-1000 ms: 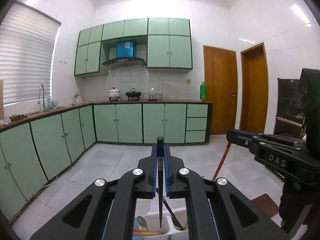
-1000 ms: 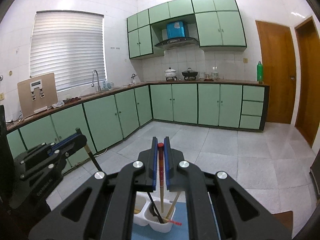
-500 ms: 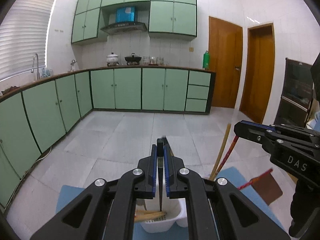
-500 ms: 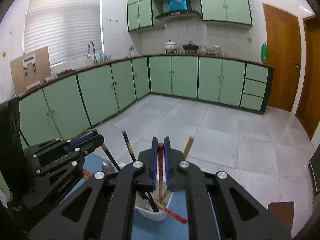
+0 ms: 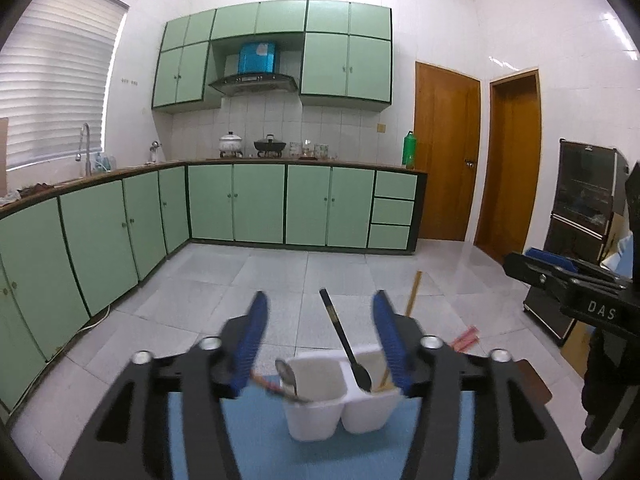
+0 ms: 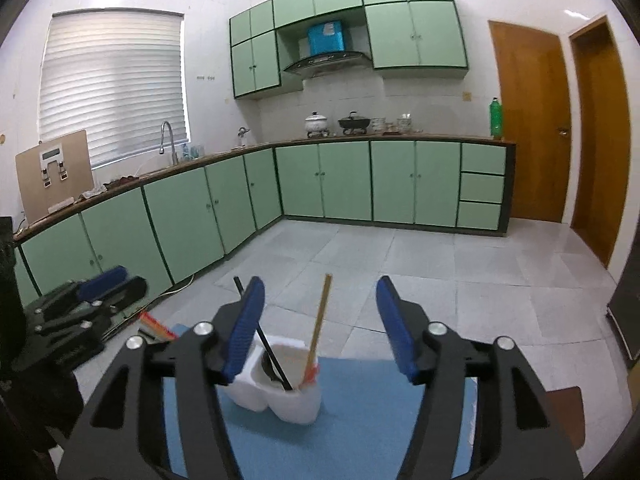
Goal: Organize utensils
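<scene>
- Your left gripper (image 5: 320, 344) and right gripper (image 6: 320, 328) hide the near part of the mat (image 6: 360, 412), and each frame's lower edge cuts it off.
- The left gripper's fingers (image 5: 252, 340) are blurred; seen from the right wrist, that gripper also shows as a dark smear at far left.
- The lower ends of all the utensils are out of sight inside the holder (image 5: 340, 396).
- Both pairs of tongs stand wide apart and grip nothing.
- The holder sits on the mat between and just beyond your fingertips in both views.
- It is white, matte, with two rounded cups joined side by side.
- A black ladle (image 5: 344, 344) leans in its right cup from the left wrist view, handle tilted up to the left.
- A bamboo chopstick (image 6: 319, 324) stands in that same cup, nearly upright.
- A metal spoon (image 5: 287, 376) lies in the other cup, its bowl at the rim.
- Red chopsticks (image 5: 464, 338) poke out beyond the holder; you cannot tell what they rest on.
- The mat is blue, flat and smooth.
- Beyond lies a pale grey tiled floor (image 5: 280, 280), glossy.
- Mint-green cabinets (image 6: 344, 180) with dark trim line an L-shaped counter.
- Two wooden doors (image 6: 528, 120) stand at the right, and a slatted blind (image 6: 116, 84) covers the window.
</scene>
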### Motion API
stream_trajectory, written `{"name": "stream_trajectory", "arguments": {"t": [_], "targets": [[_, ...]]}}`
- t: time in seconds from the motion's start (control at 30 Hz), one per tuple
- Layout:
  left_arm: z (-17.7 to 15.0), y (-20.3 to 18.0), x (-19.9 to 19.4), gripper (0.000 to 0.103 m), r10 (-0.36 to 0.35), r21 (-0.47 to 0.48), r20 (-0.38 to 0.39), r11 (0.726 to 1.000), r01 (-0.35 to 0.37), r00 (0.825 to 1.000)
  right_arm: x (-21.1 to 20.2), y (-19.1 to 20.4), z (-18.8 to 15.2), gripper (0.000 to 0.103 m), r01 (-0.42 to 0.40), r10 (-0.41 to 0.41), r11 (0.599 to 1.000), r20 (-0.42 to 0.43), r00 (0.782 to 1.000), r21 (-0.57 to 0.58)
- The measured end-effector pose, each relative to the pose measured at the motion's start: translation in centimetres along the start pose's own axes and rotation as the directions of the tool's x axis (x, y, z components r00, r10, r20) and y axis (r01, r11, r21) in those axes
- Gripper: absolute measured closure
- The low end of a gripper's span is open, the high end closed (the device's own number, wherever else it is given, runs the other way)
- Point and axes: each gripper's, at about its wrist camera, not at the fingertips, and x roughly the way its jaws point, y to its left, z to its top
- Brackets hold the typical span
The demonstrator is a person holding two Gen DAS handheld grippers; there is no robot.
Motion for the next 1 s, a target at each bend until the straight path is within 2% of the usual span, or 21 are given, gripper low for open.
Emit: {"name": "stream_trajectory", "arguments": {"t": [0.17,0.3,0.47,0.73,1.0], "targets": [[-2.7,-0.6,-3.7,0.036,-0.004,-0.021,-0.023,1.0,0.003,1.0,-4.0,-0.7,-4.1,0.02,0.013,-0.012,0.999,-0.017,1.0,0.041],[-5.3,-1.0,-6.0,0.028,0.011,-0.029,-0.053,1.0,-0.012,0.999,-6.3,-0.5,-7.7,0.013,0.007,-0.002,0.997,-0.056,0.998,0.076],[-8.4,-1.5,-8.1,0.024,0.004,-0.044,-0.114,0.999,-0.009,0.993,-8.5,1.1,-11.3,0.01,0.0,0.006,0.998,-0.096,0.995,0.063],[-11.5,-2.4,-11.9,0.019,0.012,-0.042,-0.14,0.999,-0.018,0.99,-11.7,3.6,-13.2,0.008,-0.053,0.056,0.998,-0.099,0.994,0.031],[-11.4,-2.8,-15.0,0.017,0.017,-0.039,-0.119,0.999,-0.022,0.993,-13.8,4.9,-13.5,0.007,-0.084,0.085,0.996,-0.094,0.992,0.019]]}}
